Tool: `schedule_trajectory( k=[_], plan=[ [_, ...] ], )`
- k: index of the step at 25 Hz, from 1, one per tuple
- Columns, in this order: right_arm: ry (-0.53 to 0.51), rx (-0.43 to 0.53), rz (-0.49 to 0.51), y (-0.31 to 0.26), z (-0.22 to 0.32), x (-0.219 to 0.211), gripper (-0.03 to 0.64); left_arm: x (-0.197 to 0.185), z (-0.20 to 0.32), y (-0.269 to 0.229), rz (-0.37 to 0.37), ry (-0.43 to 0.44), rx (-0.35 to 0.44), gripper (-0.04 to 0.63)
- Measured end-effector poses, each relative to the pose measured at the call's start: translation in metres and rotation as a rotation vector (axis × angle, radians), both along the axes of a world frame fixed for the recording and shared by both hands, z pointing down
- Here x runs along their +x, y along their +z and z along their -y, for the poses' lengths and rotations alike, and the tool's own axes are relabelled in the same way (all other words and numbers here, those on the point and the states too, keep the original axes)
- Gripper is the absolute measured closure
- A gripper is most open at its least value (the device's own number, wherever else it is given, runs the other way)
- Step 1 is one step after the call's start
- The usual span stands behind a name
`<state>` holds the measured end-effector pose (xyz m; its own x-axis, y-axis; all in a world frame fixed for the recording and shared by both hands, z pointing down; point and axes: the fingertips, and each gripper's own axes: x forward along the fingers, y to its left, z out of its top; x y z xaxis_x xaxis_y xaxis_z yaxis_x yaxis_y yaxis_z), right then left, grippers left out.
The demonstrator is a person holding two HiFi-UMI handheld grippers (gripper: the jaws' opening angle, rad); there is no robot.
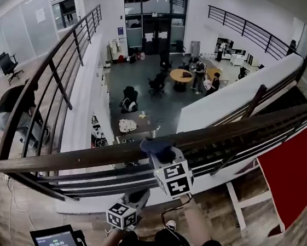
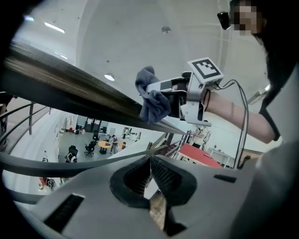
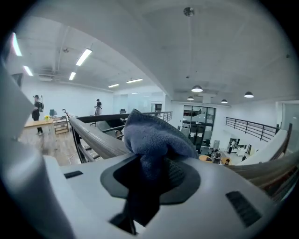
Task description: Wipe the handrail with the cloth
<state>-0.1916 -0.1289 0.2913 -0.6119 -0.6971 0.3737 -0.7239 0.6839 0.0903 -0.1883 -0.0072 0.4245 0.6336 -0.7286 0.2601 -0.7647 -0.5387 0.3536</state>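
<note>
The dark wooden handrail (image 1: 83, 158) crosses the head view from lower left to upper right. A blue cloth (image 1: 152, 145) lies bunched on top of it, with my right gripper (image 1: 157, 152) shut on it. The right gripper view shows the cloth (image 3: 152, 135) filling the jaws, the handrail (image 3: 93, 137) just beyond it. My left gripper (image 1: 141, 193) hangs below the rail, near my body, apart from the cloth. In its own view the left gripper (image 2: 150, 173) has its pads together with nothing between them, and looks up at the handrail (image 2: 70, 81) and the cloth (image 2: 153, 100).
Thin metal bars (image 1: 108, 182) run under the handrail. Beyond it the floor drops to a lower hall with a round table (image 1: 181, 75), chairs and people. A red panel (image 1: 294, 171) lies at right, a small screen (image 1: 54, 241) at bottom left, a seated person (image 1: 15, 106) at left.
</note>
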Motion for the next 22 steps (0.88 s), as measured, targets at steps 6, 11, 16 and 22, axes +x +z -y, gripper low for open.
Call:
schedule_trajectory(
  k=[6,11,16,22],
  plan=[
    [-0.074,0.020,-0.142,0.014,0.046,0.059,0.508,0.048,0.031,0.008,0.022,-0.101,-0.023,0.595],
    [-0.040,0.003,-0.090,0.017,0.079,0.126,0.508,0.079,0.050,0.011,0.042,-0.105,-0.029,0.595],
    [0.091,-0.008,-0.089,0.026,0.128,0.222,0.508,0.115,0.072,0.021,0.052,-0.066,-0.042,0.595],
    [0.274,-0.030,-0.106,0.026,0.185,0.356,0.508,0.161,0.091,0.027,0.060,-0.006,-0.051,0.595]
  ],
)
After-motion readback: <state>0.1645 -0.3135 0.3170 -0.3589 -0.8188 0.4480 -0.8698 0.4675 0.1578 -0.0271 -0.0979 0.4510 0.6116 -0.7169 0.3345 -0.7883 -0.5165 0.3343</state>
